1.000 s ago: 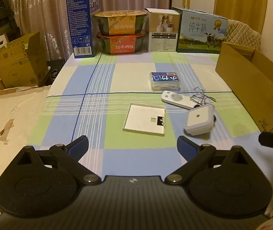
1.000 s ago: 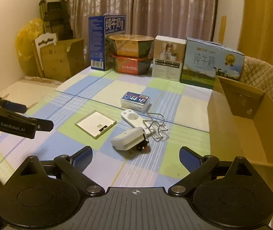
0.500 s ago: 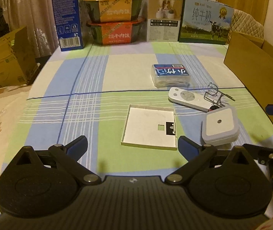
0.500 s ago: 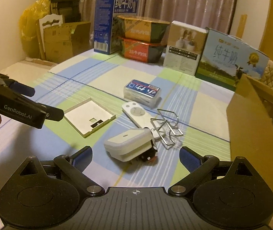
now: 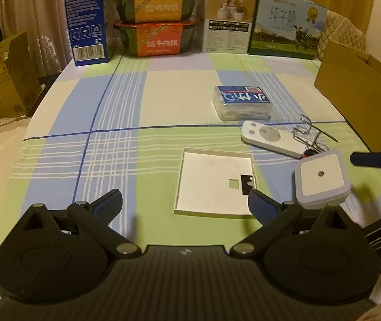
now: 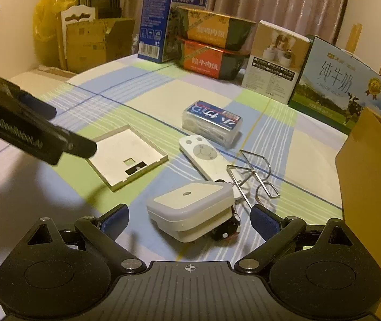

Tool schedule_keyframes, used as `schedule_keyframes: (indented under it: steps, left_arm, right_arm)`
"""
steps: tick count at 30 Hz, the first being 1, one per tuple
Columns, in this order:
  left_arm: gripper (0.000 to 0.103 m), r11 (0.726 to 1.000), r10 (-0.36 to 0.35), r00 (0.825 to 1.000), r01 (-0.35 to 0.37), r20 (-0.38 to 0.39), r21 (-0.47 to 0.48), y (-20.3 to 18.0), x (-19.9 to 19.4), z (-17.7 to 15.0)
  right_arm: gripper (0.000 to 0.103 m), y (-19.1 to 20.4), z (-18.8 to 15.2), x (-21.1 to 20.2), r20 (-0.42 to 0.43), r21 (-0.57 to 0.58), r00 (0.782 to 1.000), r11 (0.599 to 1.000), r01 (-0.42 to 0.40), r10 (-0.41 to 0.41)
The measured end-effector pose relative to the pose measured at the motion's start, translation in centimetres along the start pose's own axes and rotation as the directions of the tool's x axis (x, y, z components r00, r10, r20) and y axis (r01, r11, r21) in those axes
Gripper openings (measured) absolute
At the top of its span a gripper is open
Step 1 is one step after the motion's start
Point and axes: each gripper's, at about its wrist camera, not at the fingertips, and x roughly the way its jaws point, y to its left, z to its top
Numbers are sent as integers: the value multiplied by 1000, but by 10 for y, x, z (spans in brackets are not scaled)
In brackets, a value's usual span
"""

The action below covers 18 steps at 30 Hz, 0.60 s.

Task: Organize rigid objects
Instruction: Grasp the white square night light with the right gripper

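My right gripper [image 6: 189,218] has its jaws wide, and the white square plug-in device [image 6: 190,210] lies between them on the worktop [image 6: 150,101], not gripped. My left gripper [image 5: 185,203] also has wide jaws, holding nothing; the flat white tray [image 5: 214,183] is at its 1 o'clock. Behind the device, at 12 o'clock, I see the white remote [image 6: 203,157] and the wire hook [image 6: 254,176]. The cardboard box [image 6: 372,176] stands at 3 o'clock.
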Motion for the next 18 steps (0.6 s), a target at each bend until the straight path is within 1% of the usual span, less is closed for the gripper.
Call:
schedule_keyframes:
  steps: [7,9,11,13,16,18]
  left_arm:
    - [99,1000,-13,1000,13,0,-3,0,3,1]
    - [99,999,-26,1000,26,-1,-19,2,2,2]
    - [99,999,-34,999,34,1,-30,3,2,2]
    - [99,999,-32,999,32,-3,-34,4,3,2]
    - [99,999,-34,999,34,-8,-30,3,5,1]
    - [99,999,-31,999,30,-10,-24,2,6,1]
  right_arm:
    - [95,7,2,15,7,-58,999,998,32,-31]
    - [94,7,2,18,5,-61,999,997,43,-42]
    - [94,5,3,19,9,-48,999,998,37,-36]
    - [92,6,3,20,7,-58,999,998,37,-37]
    - [79,7,2,23,-5,-66,999,997,36,-36]
    - [77,5,3,20,1,-45,999,998,34,-34]
